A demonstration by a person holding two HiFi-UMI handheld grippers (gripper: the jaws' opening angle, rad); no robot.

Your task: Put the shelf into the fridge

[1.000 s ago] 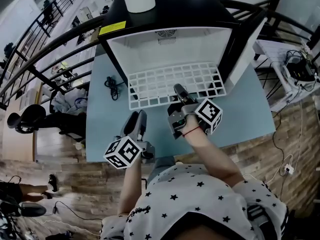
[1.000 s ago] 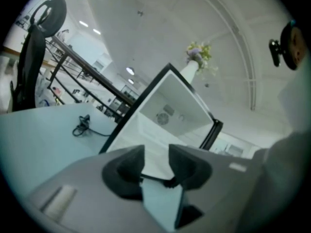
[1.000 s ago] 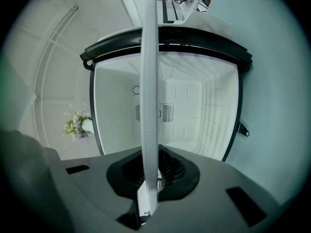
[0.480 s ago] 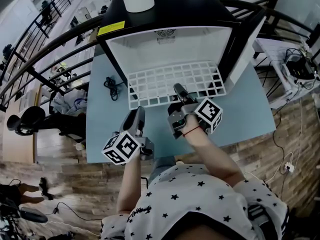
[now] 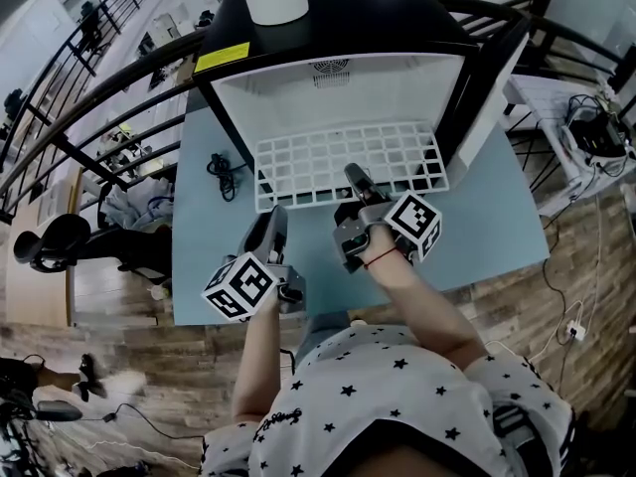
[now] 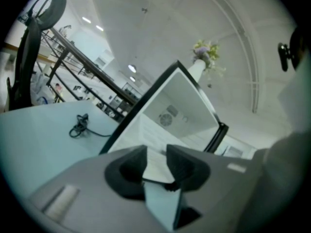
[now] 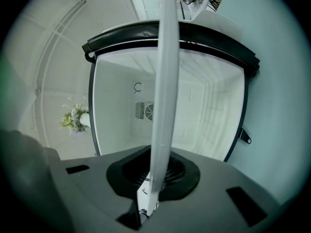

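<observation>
Currently your right gripper is clamped on the front edge of the wire shelf, which sits partly inside the fridge. Your left gripper hangs open and empty just outside it. Pushing one-handed could skew the shelf and jam it against a fridge wall.

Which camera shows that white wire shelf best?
The head view: the shelf shows as a whole grid, partly inside the fridge. The right gripper view sees it edge-on, clamped in the right gripper. The left gripper view barely shows it.
</observation>
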